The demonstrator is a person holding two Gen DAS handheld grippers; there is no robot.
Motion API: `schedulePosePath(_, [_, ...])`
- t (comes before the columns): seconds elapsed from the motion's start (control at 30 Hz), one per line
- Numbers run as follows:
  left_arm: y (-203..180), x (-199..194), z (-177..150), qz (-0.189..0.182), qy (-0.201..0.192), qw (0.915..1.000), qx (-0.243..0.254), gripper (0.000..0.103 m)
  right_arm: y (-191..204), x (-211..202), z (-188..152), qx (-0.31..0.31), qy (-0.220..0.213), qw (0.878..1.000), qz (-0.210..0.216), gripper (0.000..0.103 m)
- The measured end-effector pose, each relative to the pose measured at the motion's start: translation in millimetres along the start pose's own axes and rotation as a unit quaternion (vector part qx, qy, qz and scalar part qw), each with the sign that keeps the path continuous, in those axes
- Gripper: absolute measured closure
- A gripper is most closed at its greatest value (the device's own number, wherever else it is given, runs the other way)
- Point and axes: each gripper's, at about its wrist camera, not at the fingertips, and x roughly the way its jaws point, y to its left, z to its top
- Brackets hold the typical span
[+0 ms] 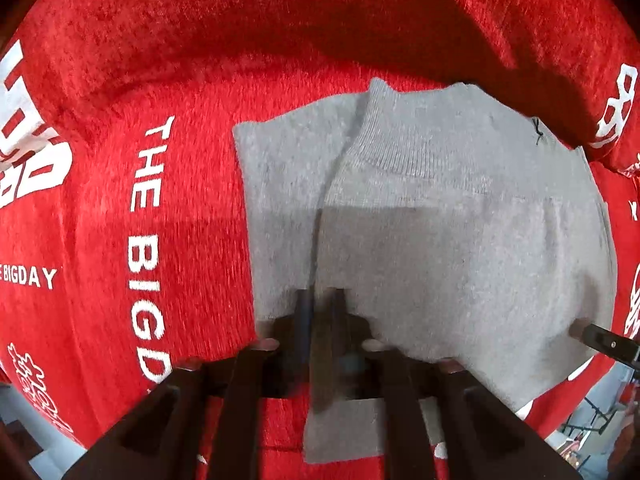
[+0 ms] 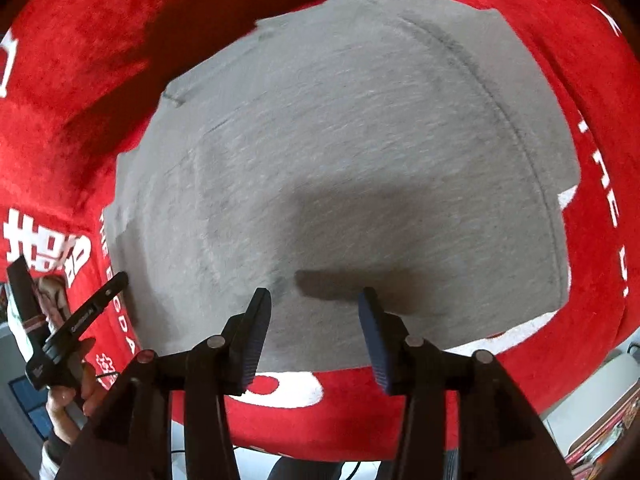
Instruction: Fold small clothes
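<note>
Your right gripper [image 2: 314, 308] stands spread above the grey garment [image 2: 340, 168] lying folded on the red cloth [image 2: 72, 40]; your left gripper [image 1: 320, 308], blurred, looks nearly together. A dragging finger may undo the fold.

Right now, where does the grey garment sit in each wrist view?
Left wrist view: the grey garment fills the centre and right, ribbed band near the top.
Right wrist view: the grey garment fills most of the frame, above the open right gripper.
Shared landmark: the red cloth with white lettering, lying under the garment in both views.
</note>
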Motion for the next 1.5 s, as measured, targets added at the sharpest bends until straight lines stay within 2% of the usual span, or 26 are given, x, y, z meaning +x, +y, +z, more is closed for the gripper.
schedulePosePath(0.03, [0.6, 1.5, -0.8, 0.001, 0.004, 1.0000, -0.005, 0.002, 2.4, 0.6, -1.1, -0.002, 0.002, 1.000, 0.004, 0.054])
schedulePosePath(0.1, [0.2, -2.0, 0.2, 0.003, -0.012, 0.9999, -0.009, 0.002, 5.9, 1.3, -1.8, -0.006, 0.004, 1.000, 0.009, 0.054])
schedulePosePath(0.23, [2.2, -2.4, -5.5, 0.008, -0.009, 0.9999, -0.009, 0.002, 14.1, 8.2, -3.8, -0.007, 0.010, 1.000, 0.018, 0.050])
schedulePosePath(0.3, [3.3, -3.8, -8.6, 0.018, -0.012, 0.9997, -0.009, 0.002, 15.2, 10.2, -6.9, -0.002, 0.011, 0.999, 0.031, 0.045])
schedulePosePath(0.37, [7.7, -4.4, -9.7, 0.023, -0.015, 0.9996, -0.010, 0.002, 17.6, 15.3, -9.2, 0.008, 0.007, 0.999, 0.051, 0.027])
schedulePosePath(0.43, [13.7, -5.2, -7.4, 0.028, -0.016, 0.9994, -0.010, 0.002, 17.6, 16.4, -14.0, 0.022, -0.003, 0.997, 0.070, 0.020])
schedulePosePath(0.67, [27.5, 0.4, -2.3, 0.027, -0.001, 0.9995, -0.018, 0.002, 16.9, 30.7, -37.3, 0.068, 0.011, 0.986, 0.152, 0.019])
schedulePosePath(0.8, [35.5, 3.5, -4.0, 0.027, 0.004, 0.9994, -0.021, 0.002, 14.3, 44.1, -51.2, 0.113, 0.022, 0.974, 0.193, 0.019])
schedulePosePath(1.2, [59.4, 11.2, -7.5, 0.016, 0.007, 0.9990, -0.040, 0.002, 17.1, 74.0, -65.6, 0.157, 0.053, 0.956, 0.240, 0.019])
schedulePosePath(1.4, [81.0, 12.1, -9.0, -0.050, 0.005, 0.9958, -0.076, 0.002, 21.5, 90.7, -75.0, 0.197, 0.056, 0.938, 0.280, 0.019])
schedulePosePath(1.5, [93.5, 11.7, -7.7, -0.058, -0.005, 0.9948, -0.083, 0.002, 31.3, 93.6, -74.9, 0.200, 0.048, 0.934, 0.292, 0.019])
